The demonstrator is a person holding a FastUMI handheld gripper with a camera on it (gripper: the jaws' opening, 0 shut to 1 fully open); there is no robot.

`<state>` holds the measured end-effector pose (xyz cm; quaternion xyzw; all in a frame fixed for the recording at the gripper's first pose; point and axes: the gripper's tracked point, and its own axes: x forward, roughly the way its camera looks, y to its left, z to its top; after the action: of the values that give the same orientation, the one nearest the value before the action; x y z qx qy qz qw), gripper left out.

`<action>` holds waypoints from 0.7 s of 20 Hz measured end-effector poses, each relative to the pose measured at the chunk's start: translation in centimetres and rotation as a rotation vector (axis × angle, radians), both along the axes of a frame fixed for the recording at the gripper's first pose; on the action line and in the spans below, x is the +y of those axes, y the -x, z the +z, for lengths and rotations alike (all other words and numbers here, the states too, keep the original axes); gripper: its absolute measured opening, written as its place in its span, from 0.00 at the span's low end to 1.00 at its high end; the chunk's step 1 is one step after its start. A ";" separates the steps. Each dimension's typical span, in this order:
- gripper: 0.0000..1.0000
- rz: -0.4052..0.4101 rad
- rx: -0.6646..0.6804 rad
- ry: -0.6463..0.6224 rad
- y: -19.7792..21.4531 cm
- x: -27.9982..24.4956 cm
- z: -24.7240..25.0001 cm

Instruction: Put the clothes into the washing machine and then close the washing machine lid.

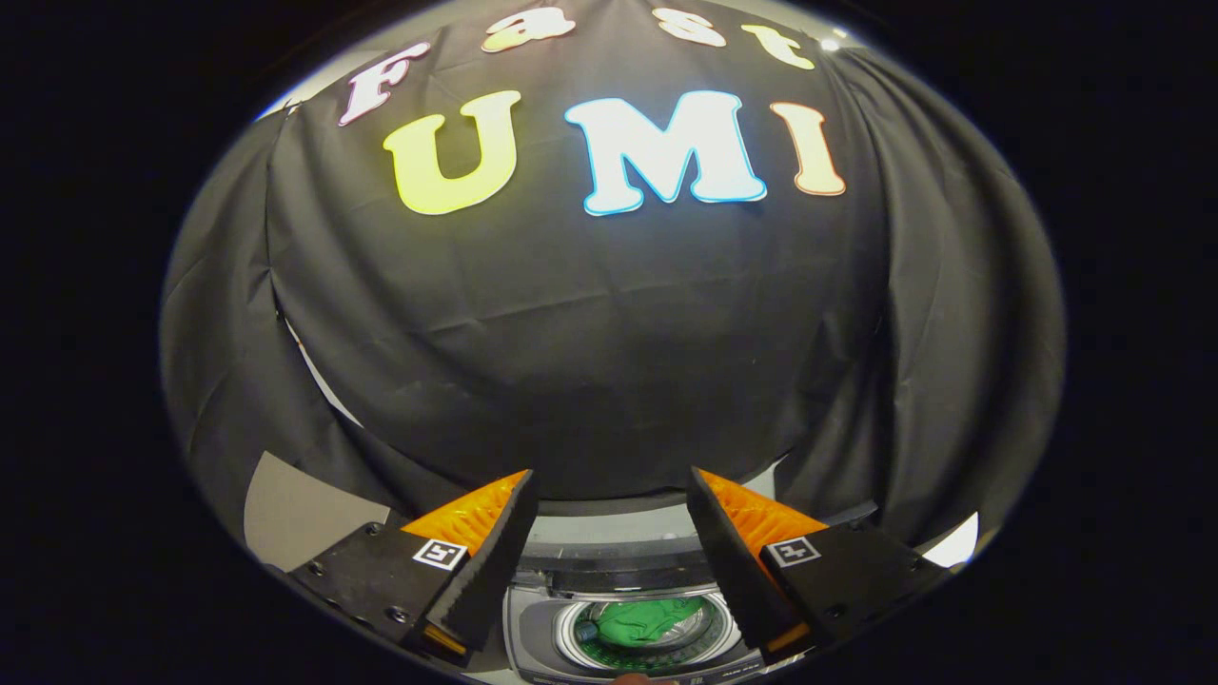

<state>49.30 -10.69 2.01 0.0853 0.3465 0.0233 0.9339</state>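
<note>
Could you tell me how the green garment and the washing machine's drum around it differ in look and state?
The green garment is soft, crumpled and matte; the drum around it is a rigid, round ring that shines like metal. The garment lies loose inside, while the drum is fixed within the washing machine, whose top stands open. Both sit below and between the fingers of the open gripper, which holds nothing.
</note>
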 end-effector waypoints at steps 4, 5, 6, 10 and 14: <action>0.98 -0.005 0.024 -0.001 -0.9 0.1 -1.5; 0.98 0.003 0.033 0.009 -0.8 0.0 -1.9; 0.98 0.011 0.036 0.017 -0.9 0.1 -2.2; 0.98 0.026 0.045 0.042 -0.8 0.2 -3.3; 0.98 0.052 0.050 0.041 -0.7 0.6 -4.0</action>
<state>50.04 -10.13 -1.95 0.0578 0.3724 0.0382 0.9255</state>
